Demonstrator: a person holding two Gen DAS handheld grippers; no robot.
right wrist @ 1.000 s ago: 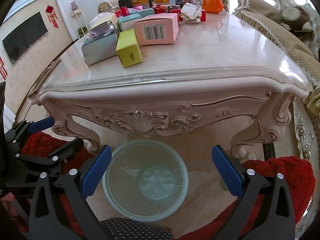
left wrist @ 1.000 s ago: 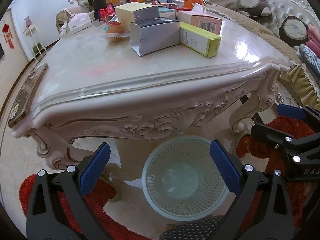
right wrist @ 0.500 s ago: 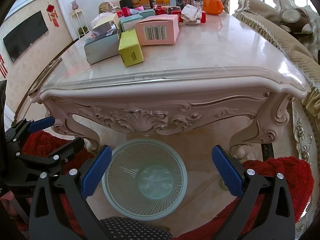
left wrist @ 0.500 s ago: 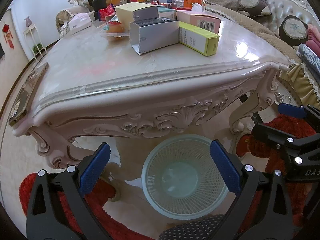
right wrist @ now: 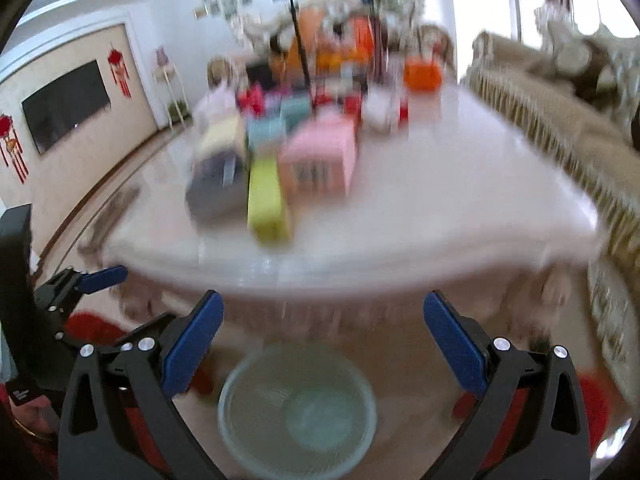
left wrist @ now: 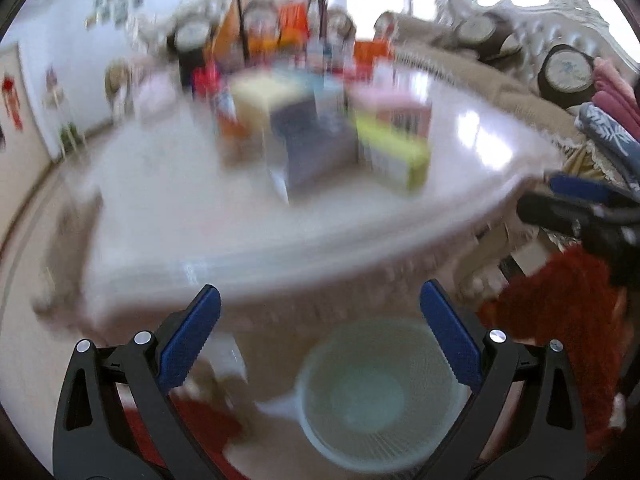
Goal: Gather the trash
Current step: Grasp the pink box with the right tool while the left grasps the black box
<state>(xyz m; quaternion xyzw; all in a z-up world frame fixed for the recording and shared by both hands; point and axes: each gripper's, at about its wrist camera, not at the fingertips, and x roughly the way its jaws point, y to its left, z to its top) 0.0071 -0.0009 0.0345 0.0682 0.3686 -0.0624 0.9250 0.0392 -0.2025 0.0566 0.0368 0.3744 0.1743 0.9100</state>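
1. While both views are smeared by motion blur, read only coarse layout: cluster of boxes on the desk (left wrist: 460,184), ahead of and above both tools.
2. Left tool (left wrist: 320,336): jaws spread wide, nothing between the blue pads (left wrist: 188,340). Right tool (right wrist: 324,340): likewise spread wide and empty.
3. Nearest trash: yellow-green box (right wrist: 266,200), at the front of the cluster, closest to the near desk edge. Long axis appears to run roughly away from the edge in the right wrist view; blur prevents a firmer reading.
4. Bearing from right tool: ahead and slightly left of centre. Bearing from left tool: same yellow-green box (left wrist: 394,156) ahead and slightly right of centre. Neither tool clearly nearer; cannot tell from these views.
5. Beside it: grey-blue box (right wrist: 216,192) to its left, pink box (right wrist: 320,160) to its right, apparently touching or just beside.
6. Destination: pale mesh basket (right wrist: 298,408) on the floor below the near desk edge, between the tools, apparently empty.
7. Surface: glossy pale stone top, likely slippery under cardboard. Expect a box to slide rather than tip if nudged.
8. Room: sofa (right wrist: 560,104) on the right, wall-mounted dark screen (right wrist: 66,104) on the left, red rug (left wrist: 560,308) on the floor.
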